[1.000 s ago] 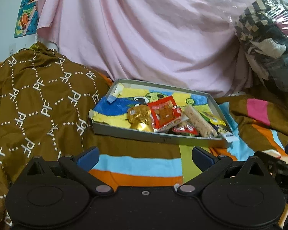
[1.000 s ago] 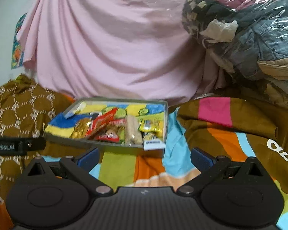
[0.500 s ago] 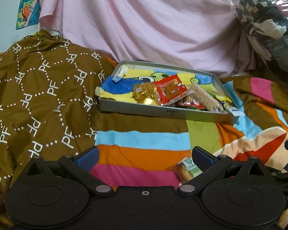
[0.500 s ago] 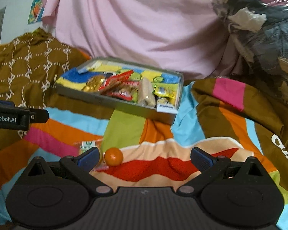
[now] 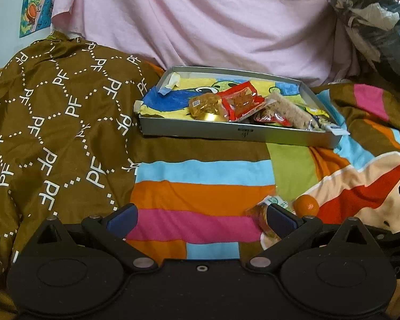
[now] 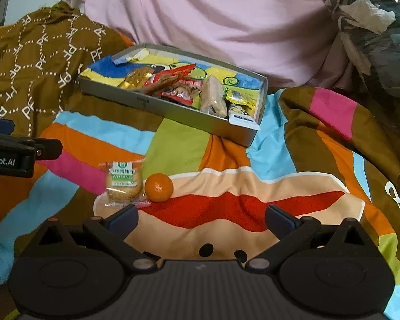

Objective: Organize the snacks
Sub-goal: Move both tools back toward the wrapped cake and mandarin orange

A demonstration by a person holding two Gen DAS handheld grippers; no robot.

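1. Two snacks lie loose on the striped bedspread [image 6: 200, 138]: a biscuit pack [image 6: 123, 184] and an orange [image 6: 159, 188], touching side by side, the pack to the left.
2. From the right gripper [image 6: 201, 217] both sit just ahead and toward its left finger; the pack's near edge is almost at that fingertip.
3. From the left gripper [image 5: 200, 216] the same pair sits by its right finger [image 5: 280, 217], which partly hides the pack [image 5: 261, 213]; the orange [image 5: 306, 206] is just outside it.
4. I judge the right gripper better placed for either one. The pack's long axis runs roughly away from it.
5. Both pairs of fingers are spread wide and hold nothing.
6. The tray [image 6: 173, 112], already holding several wrapped snacks, lies beyond, near the pink sheet [image 6: 213, 13].
7. Writing: the pack's green label reads something like "WUTANG" under Chinese characters; "Robot.AI" shows on the left gripper's side [image 6: 2, 160]; the brown cloth [image 5: 53, 122] repeats "PF".
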